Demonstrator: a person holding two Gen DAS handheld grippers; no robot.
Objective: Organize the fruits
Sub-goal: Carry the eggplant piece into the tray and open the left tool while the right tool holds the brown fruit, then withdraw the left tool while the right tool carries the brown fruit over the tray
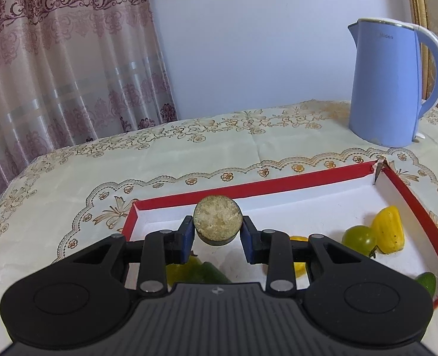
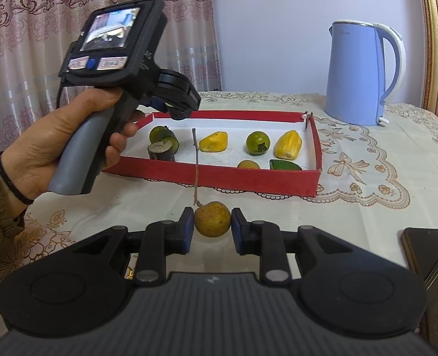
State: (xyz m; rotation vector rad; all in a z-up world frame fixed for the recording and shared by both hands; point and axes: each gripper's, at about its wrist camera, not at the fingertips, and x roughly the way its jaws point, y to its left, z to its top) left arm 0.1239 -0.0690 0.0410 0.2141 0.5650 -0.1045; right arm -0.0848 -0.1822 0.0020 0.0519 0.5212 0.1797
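My left gripper (image 1: pixel 217 229) is shut on a short dark cylinder with a pale cut end, a sugarcane piece (image 1: pixel 218 219), held above the left part of the red tray (image 1: pixel 248 188). In the right wrist view the left gripper (image 2: pixel 171 105) hangs over the tray's left end (image 2: pixel 219 175). My right gripper (image 2: pixel 212 225) is closed around a brownish round fruit with a long stem (image 2: pixel 212 219), just above the tablecloth in front of the tray. In the tray lie yellow fruits (image 2: pixel 213 141), a green tomato (image 2: pixel 257 143), a green piece (image 2: pixel 284 165) and another sugarcane piece (image 2: pixel 160 151).
A blue electric kettle (image 2: pixel 358 72) stands at the back right of the table. A dark phone (image 2: pixel 429 252) lies at the right near edge. A curtain (image 2: pixel 26 44) hangs at the left, and a gold frame (image 2: pixel 429 29) stands at the right.
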